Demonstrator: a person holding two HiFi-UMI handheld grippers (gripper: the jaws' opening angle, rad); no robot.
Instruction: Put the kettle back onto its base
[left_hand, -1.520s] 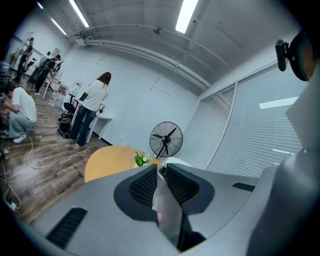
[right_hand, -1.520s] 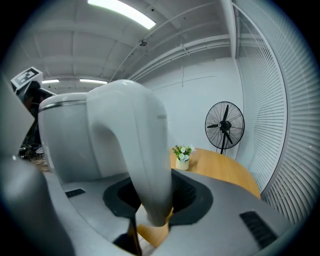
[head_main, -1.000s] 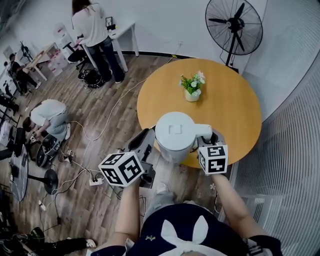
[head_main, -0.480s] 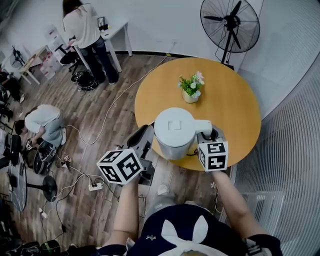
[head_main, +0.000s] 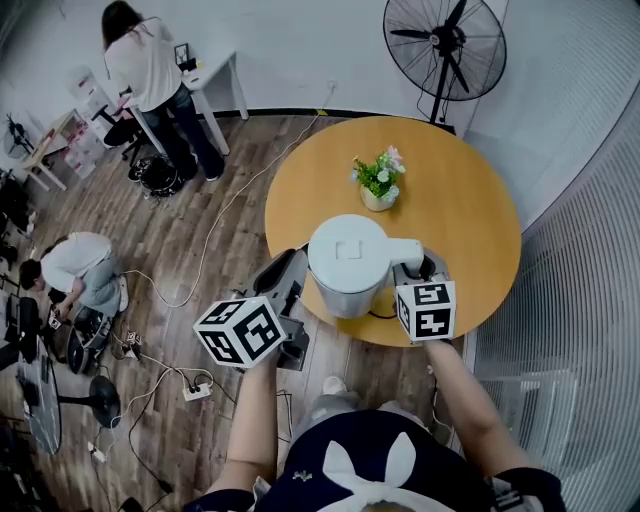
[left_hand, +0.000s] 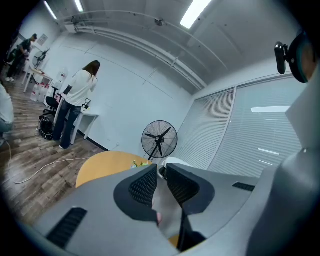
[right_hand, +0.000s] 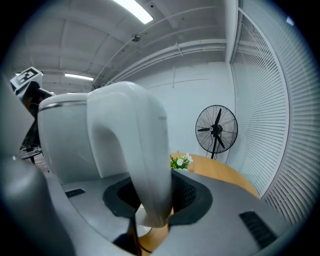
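Observation:
A white electric kettle (head_main: 347, 262) hangs over the near edge of the round wooden table (head_main: 465, 205). My right gripper (head_main: 416, 268) is shut on its curved handle (right_hand: 145, 160), which fills the space between the pads (right_hand: 187, 192). Below the handle, the right gripper view shows a white disc, the base (right_hand: 143, 226), lying on the table with a dark cord. My left gripper (head_main: 289, 275) sits close against the kettle's left side; its jaws (left_hand: 161, 182) stand a narrow gap apart with nothing between them.
A small pot of flowers (head_main: 378, 182) stands mid-table. Behind the table is a pedestal fan (head_main: 440, 45), with slatted blinds along the right wall. Cables and a power strip (head_main: 196, 388) lie on the wooden floor at left. One person stands at a desk (head_main: 148, 70); another crouches (head_main: 78, 266).
The kettle, still held by the right gripper, has shifted a little further over the table's near edge. The left gripper has moved along beside it.

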